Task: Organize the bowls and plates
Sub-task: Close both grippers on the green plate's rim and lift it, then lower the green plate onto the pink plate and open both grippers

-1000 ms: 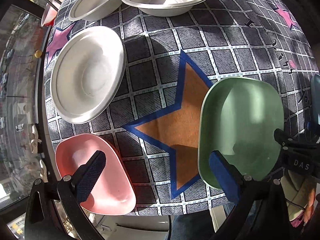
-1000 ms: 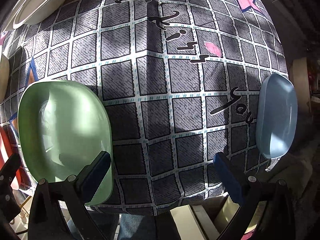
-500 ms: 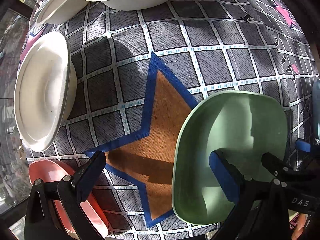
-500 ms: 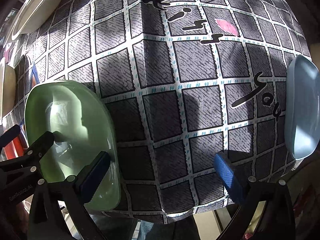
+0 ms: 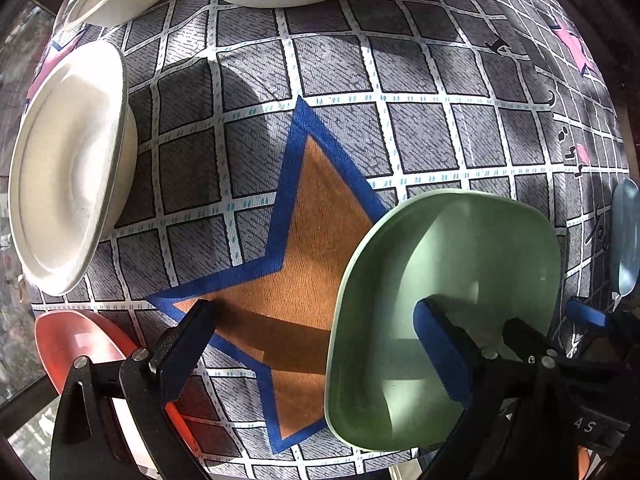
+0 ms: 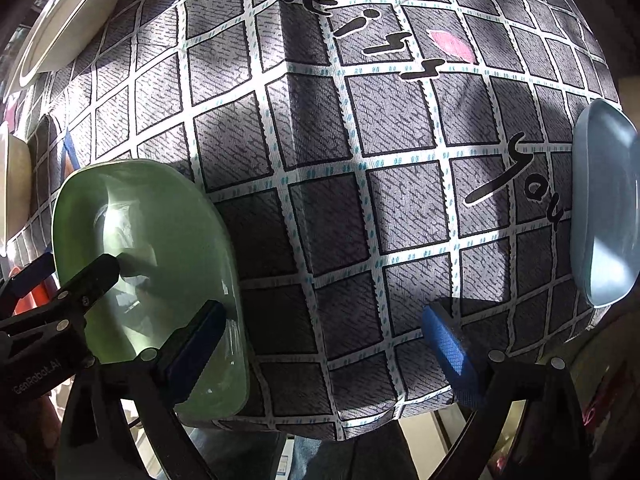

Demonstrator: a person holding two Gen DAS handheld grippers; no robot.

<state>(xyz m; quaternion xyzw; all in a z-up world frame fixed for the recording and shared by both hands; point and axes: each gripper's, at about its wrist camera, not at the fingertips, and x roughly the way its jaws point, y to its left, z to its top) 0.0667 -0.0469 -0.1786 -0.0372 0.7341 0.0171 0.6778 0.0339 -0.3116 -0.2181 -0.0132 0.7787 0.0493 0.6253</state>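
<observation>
Left wrist view: both grippers' fingers [image 5: 436, 344] spread wide, one left finger inside the green bowl [image 5: 460, 248].

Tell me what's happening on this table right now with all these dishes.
A person is sorting dishes with two handheld grippers. Both the left gripper and the right gripper are open and closing in on the green bowl near the table's front edge; one finger of each reaches over it, but neither grips it. White bowls, a red dish and a blue dish sit untouched on the checked tablecloth.
</observation>
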